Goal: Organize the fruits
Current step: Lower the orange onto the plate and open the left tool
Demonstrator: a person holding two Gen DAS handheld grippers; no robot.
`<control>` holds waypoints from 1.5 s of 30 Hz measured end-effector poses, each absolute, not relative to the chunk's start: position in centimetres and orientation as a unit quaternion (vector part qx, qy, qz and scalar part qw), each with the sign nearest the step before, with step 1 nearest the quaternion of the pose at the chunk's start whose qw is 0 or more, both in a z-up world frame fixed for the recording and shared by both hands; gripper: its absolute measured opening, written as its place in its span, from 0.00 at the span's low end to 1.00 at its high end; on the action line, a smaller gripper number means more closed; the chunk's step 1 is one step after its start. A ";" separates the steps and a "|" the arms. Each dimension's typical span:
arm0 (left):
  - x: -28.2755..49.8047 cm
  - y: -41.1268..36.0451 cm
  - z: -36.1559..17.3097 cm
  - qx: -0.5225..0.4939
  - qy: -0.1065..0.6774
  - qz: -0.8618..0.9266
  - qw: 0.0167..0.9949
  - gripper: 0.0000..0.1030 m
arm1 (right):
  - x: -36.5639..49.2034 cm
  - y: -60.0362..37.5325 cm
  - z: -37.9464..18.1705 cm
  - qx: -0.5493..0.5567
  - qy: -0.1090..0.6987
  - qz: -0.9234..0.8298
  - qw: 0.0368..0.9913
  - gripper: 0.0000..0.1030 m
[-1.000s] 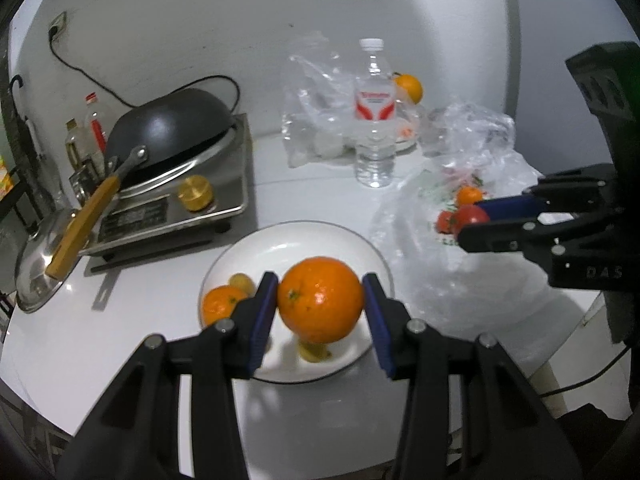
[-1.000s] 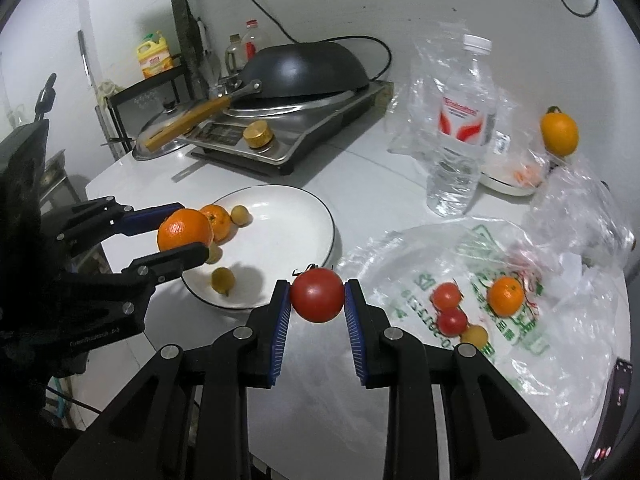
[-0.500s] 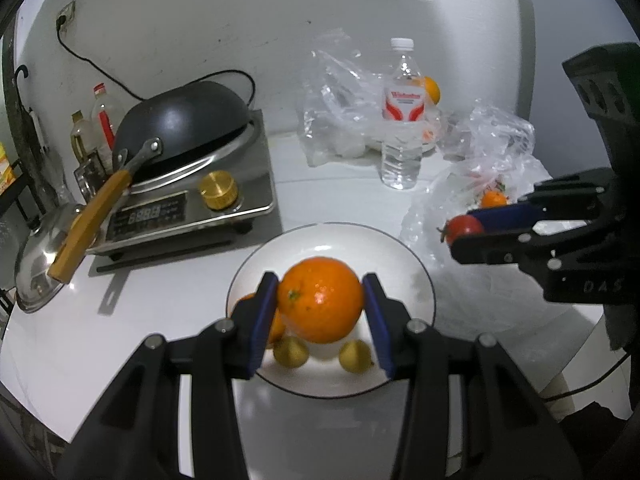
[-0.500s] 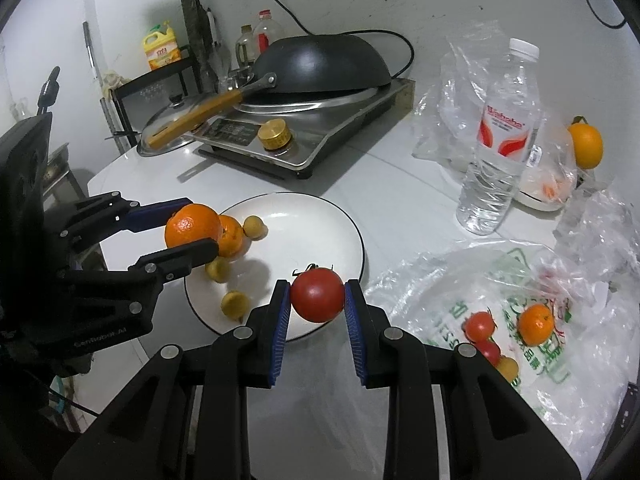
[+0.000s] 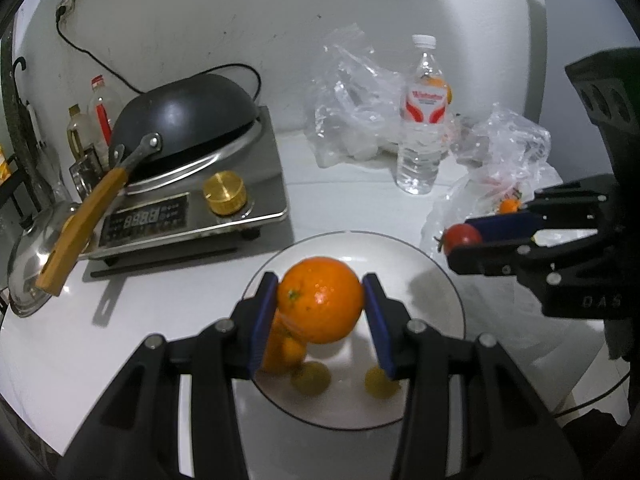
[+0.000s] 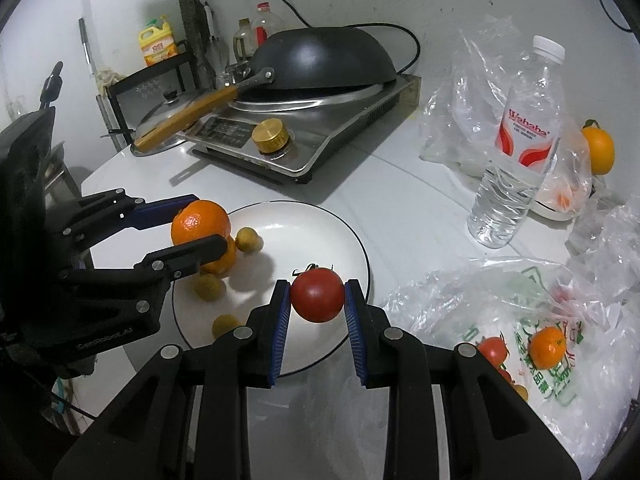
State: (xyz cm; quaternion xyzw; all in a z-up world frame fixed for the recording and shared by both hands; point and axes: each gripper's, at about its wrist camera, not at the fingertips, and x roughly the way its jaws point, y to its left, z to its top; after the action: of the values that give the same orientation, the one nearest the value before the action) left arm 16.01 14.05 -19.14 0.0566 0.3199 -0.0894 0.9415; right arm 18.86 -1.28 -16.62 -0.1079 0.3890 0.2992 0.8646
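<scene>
**Both claws loaded over the white plate**

The left gripper [image 5: 320,312] is clamped on a large orange [image 5: 320,305], its two blue pads pressed flat against the fruit's opposite sides, spread about as wide as the orange itself. The orange hangs in the air above the near-left part of the white plate [image 5: 436,280]; in the right wrist view the same orange [image 6: 200,222] sits between the left gripper's [image 6: 198,224] fingers above the plate's left rim area, over a second, smaller orange [image 6: 224,258] lying on the plate.

The right gripper [image 6: 317,308] is closed on a red tomato [image 6: 318,295], the blue pads touching it on both sides, the gap narrower than that of the left claw. The tomato is held above the near edge of the plate [image 6: 352,240], its green stalk pointing up and away. From the left wrist view the right gripper [image 5: 466,240] reaches in from the right with the tomato [image 5: 462,237] at its tips, just beside the plate's right rim.

On the plate lie three small yellow-green fruits [image 6: 209,287], one near the smaller orange, two nearer the rim.

To the right, a crumpled clear plastic bag [image 6: 460,304] is spread on the white table [image 6: 400,184], holding a small orange [image 6: 547,346] and another tomato [image 6: 493,350]. A water bottle [image 6: 516,144] stands upright behind it. A black wok [image 6: 320,60] rests upside down on a steel cooktop [image 6: 320,136] at the back.
</scene>
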 end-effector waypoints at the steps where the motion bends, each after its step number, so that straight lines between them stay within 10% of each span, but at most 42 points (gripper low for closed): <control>1: 16.3 14.1 -19.3 0.056 0.321 -0.090 0.941 0.43 | 19.1 -1.2 -16.8 -0.107 0.390 0.299 0.864 0.28; 45: 23.5 13.8 -22.7 0.062 0.380 -0.087 0.919 0.47 | 24.1 0.5 -19.7 -0.103 0.424 0.298 0.849 0.28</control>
State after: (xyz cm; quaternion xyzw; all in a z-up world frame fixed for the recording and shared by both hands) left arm 23.49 13.83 -22.73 0.0616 0.3800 -0.0872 0.9188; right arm 24.05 0.48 -19.65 -0.1034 0.4237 0.2981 0.8490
